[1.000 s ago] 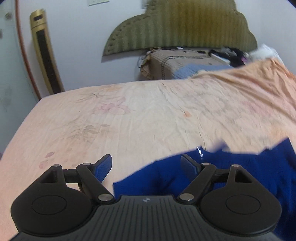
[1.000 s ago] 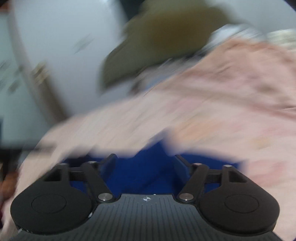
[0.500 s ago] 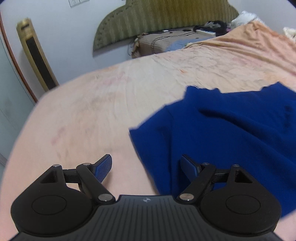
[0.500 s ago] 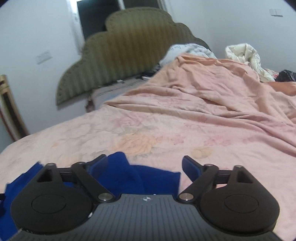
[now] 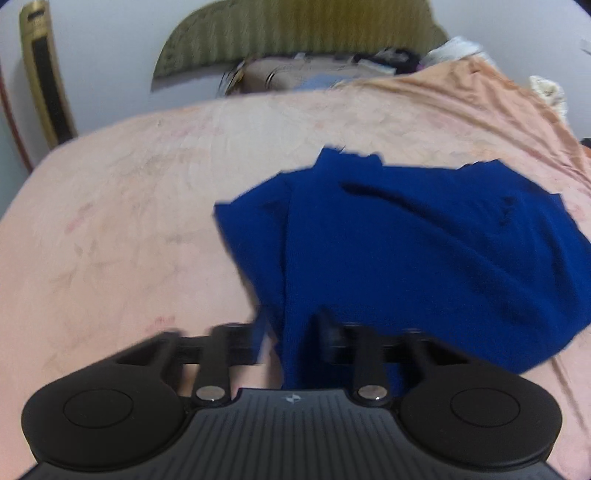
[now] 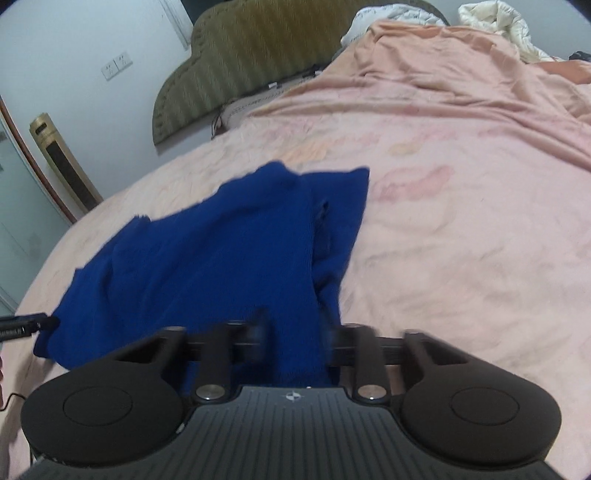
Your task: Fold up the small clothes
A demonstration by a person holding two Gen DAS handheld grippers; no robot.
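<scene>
A: Where does the blue garment (image 5: 424, 251) lie?

B: Spread flat on the bed (image 5: 129, 221), on its pink floral sheet, at the near side, well short of the olive headboard (image 5: 295, 33). One flap is doubled over along the garment's left edge, and the cloth shows a few creases.

A: And the left claw (image 5: 288, 332)?

B: Its jaws are closing, with the garment's near left edge between them; the blurred fingers already pinch the fabric.

A: The right claw (image 6: 295, 336)?

B: Clenched on the garment's near right part; a ridge of blue cloth rises between the fingers. In the right wrist view the tip of the left claw shows at the garment's far left corner.

A: What surrounds the garment?

B: Beyond it, a rumpled peach blanket (image 6: 461, 74) is heaped toward the headboard. A gold standing unit (image 6: 62, 162) stands off the bed, left of the headboard, against the wall.
</scene>
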